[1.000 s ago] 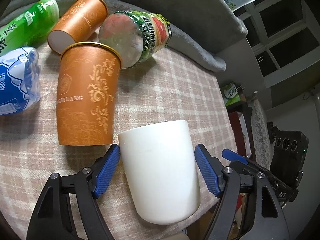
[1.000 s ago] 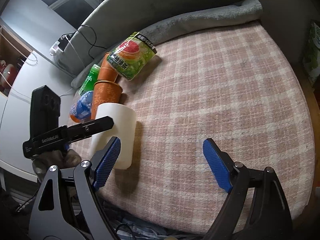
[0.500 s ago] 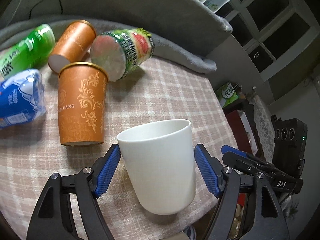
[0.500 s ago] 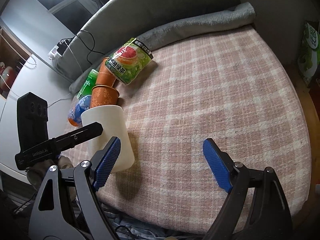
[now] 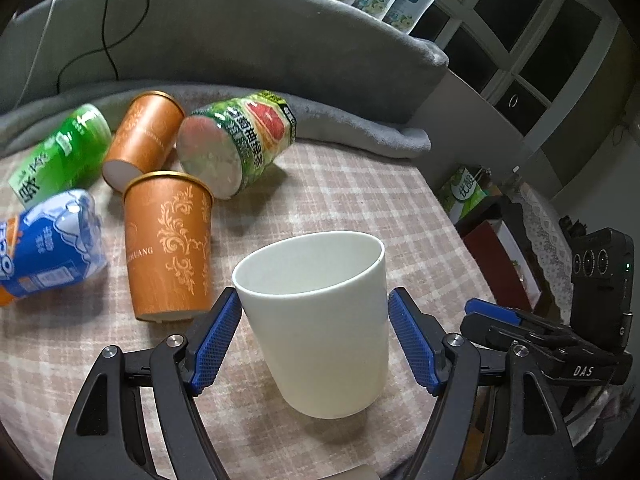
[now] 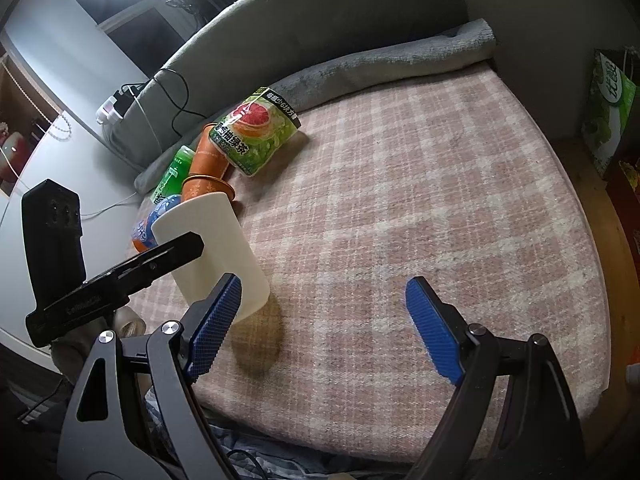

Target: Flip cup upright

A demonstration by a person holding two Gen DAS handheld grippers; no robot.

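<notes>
Two tools: left tool (image 5: pixel 314 340) has its blue pads against the sides of the cup (image 5: pixel 320 328), holding it; right tool (image 6: pixel 320 328) gapes wide with nothing between its pads.
Cup position: near the front edge of the round plaid surface (image 6: pixel 420 208), mouth up, leaning a touch, close over its own shadow!
Contact: cannot tell whether the base is touching the cloth or just above it.
Progress: the flip itself looks done, by my reading, since the rim faces up and the inside shows hollow.
Left to do: settle the base flat, let go, back the left tool away.
Cup make: smooth, matte, cream-white, plain tapered cylinder, thin rim, no handle; slick walls, so the hold rests on the pads' ribbed texture.
Surface: soft woven cloth in pink and cream checks, likely padded, so a tilted cup could tip on release.
Neighbours: orange cup (image 5: pixel 168 244) with gold scrollwork stands just beside on the left; a second orange cup (image 5: pixel 142 140) lies on its side behind it.
Clutter: green bottle (image 5: pixel 60 156), blue bottle (image 5: pixel 44 244) and grapefruit-label bottle (image 5: pixel 236 144) all lying down, glossy wrapped plastic.
</notes>
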